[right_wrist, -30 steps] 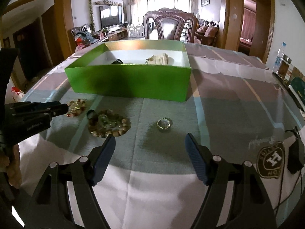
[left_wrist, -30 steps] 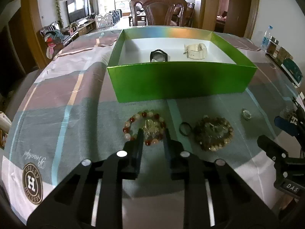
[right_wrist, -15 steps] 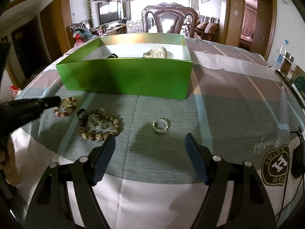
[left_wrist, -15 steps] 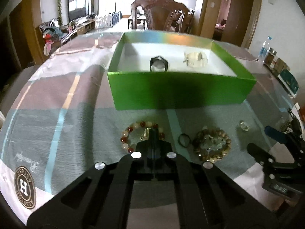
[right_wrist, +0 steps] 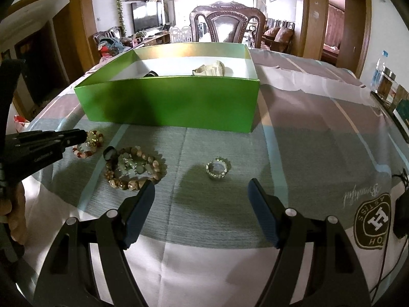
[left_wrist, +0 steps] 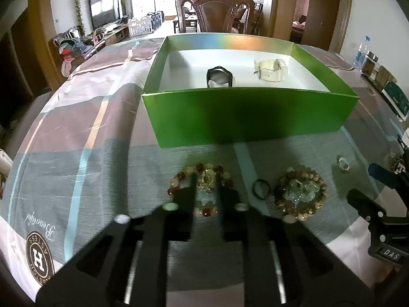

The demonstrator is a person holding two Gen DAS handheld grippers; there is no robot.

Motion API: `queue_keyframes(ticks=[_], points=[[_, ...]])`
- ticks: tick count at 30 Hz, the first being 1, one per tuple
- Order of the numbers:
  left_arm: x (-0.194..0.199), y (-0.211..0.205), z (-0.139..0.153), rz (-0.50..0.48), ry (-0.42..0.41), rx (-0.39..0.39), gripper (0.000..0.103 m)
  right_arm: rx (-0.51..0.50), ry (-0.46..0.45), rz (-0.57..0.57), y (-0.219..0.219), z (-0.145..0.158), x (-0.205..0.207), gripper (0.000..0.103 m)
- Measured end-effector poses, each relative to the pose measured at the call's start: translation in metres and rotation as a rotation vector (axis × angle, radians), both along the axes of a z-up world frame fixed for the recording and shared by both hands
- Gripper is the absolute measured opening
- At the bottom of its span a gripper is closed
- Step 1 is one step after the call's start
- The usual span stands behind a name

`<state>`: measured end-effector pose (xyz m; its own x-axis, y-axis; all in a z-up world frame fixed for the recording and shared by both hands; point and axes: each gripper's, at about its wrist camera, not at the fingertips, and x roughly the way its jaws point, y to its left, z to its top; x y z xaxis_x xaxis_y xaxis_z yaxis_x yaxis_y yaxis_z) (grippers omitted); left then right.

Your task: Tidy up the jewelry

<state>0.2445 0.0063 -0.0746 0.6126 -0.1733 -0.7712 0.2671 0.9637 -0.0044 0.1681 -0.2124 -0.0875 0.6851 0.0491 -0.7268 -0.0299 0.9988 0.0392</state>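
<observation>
1. Our left gripper has its jaws opening over the red-and-cream bead bracelet, which lies flat on the tablecloth in front of the green box. The fingertips straddle the charm at the bracelet's middle without pressing on it.
2. Our right gripper has its jaws wide apart and holds nothing. It hovers near the small crystal ring.
3. We judge the step in hand to be picking up that bracelet. To do it well, we should set one finger inside the loop and one outside, then close on the bead strand rather than the loose charm.
4. A lift straight up should keep the beads clear of the black ring and the larger beaded bracelet beside it.
5. The green box is open-topped with a white floor. It holds a dark watch and a cream watch, set apart from each other, with bare floor to the left.
</observation>
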Motion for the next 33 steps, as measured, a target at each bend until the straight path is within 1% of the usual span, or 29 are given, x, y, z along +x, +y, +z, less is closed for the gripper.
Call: queue_keyframes(ticks=[2,6,7,8,9,14,18,21,24,26,29,33], points=[[-0.002,-0.002,0.002,-0.001,-0.009,0.003,0.038,0.003,0.002,0.003,0.000,-0.001,0.000,0.074],[-0.001,-0.004,0.002,0.000,-0.009,0.002,0.039,0.007,-0.003,0.002,-0.001,0.000,0.000,0.074],[0.001,-0.005,0.001,0.001,-0.003,0.003,0.038,0.008,-0.002,0.003,-0.001,-0.001,0.000,0.074],[0.003,-0.005,-0.001,0.001,0.004,0.002,0.027,0.008,-0.001,0.003,-0.001,-0.001,0.000,0.074],[0.005,-0.005,-0.004,0.002,0.018,-0.004,0.014,0.008,0.000,0.003,-0.001,-0.001,0.000,0.074],[0.007,-0.003,-0.004,0.009,0.013,-0.035,0.012,0.008,0.003,0.005,0.000,-0.001,0.000,0.074],[0.001,0.006,0.005,0.027,-0.012,-0.082,0.012,0.008,0.003,0.004,0.000,-0.001,0.000,0.074],[-0.008,0.017,0.020,0.033,-0.044,-0.127,0.012,-0.002,0.004,0.004,0.000,-0.001,0.000,0.074],[-0.022,0.035,0.044,0.030,-0.089,-0.193,0.012,-0.009,0.006,0.002,0.001,-0.002,0.000,0.074],[-0.028,0.042,0.052,0.035,-0.104,-0.211,0.012,-0.015,0.008,0.003,0.002,-0.002,0.000,0.074],[-0.039,0.050,0.062,0.033,-0.126,-0.219,0.012,-0.022,0.011,0.001,0.002,-0.001,0.003,0.074],[-0.052,0.045,0.061,0.027,-0.160,-0.174,0.012,-0.038,0.020,-0.005,0.000,-0.001,0.011,0.074]])
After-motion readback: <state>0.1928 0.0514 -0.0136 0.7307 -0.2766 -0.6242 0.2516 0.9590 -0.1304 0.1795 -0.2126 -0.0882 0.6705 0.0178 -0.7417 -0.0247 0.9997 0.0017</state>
